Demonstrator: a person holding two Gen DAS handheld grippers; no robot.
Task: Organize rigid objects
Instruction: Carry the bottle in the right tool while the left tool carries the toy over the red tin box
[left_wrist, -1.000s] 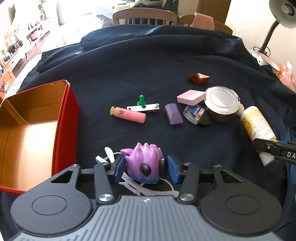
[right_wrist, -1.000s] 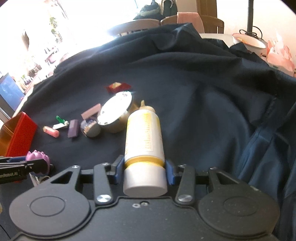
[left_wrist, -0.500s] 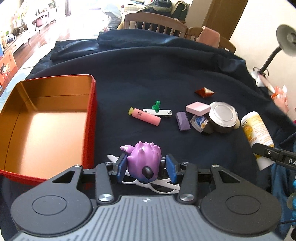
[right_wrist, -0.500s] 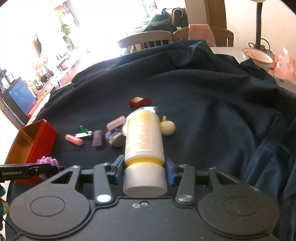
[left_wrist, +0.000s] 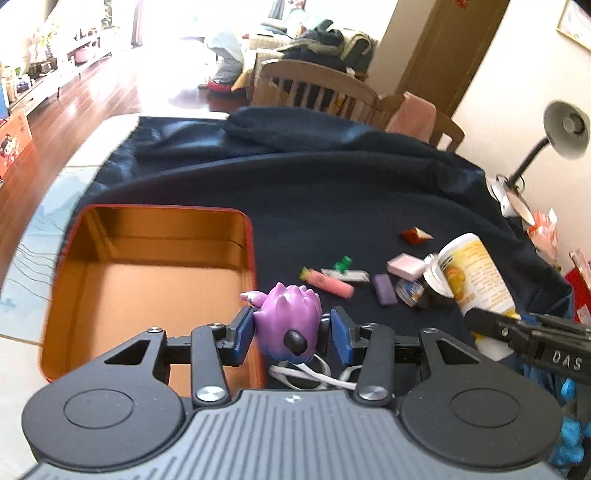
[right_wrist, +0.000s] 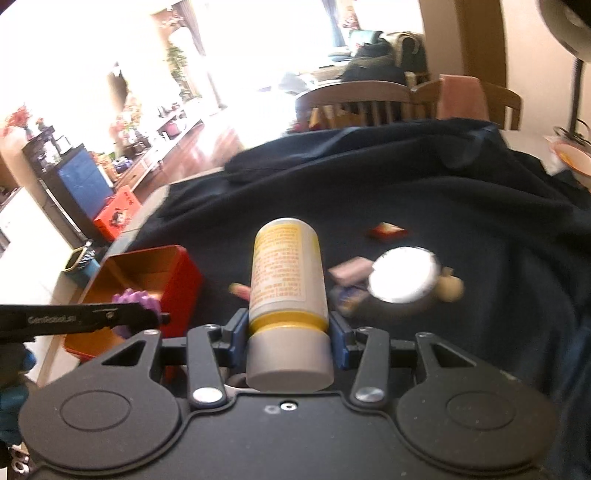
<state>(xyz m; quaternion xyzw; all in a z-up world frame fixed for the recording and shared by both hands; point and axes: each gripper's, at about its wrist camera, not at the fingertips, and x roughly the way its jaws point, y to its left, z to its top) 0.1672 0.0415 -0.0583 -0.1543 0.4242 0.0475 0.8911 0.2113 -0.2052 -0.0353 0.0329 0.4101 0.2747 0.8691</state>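
Observation:
My left gripper (left_wrist: 291, 334) is shut on a spiky purple toy figure (left_wrist: 290, 319) and holds it in the air beside the right rim of the open red tin box (left_wrist: 147, 291). My right gripper (right_wrist: 288, 338) is shut on a yellow-labelled bottle with a grey cap (right_wrist: 288, 288), lifted above the cloth. The bottle also shows in the left wrist view (left_wrist: 476, 280), and the toy (right_wrist: 138, 301) and the box (right_wrist: 147, 273) show in the right wrist view.
On the dark blue cloth (left_wrist: 332, 192) lie a pink tube (left_wrist: 330, 284), a green pin (left_wrist: 343, 263), a purple block (left_wrist: 384, 293), a pink block (left_wrist: 404, 266), a round silver-lidded tin (right_wrist: 404, 278), a red packet (left_wrist: 416, 235) and white cord (left_wrist: 310, 376). A desk lamp (left_wrist: 565, 129) stands at the right.
Both grippers rose, each with its object. The left one moved left towards the box with the toy. The right one swung left with the bottle, off the pile.

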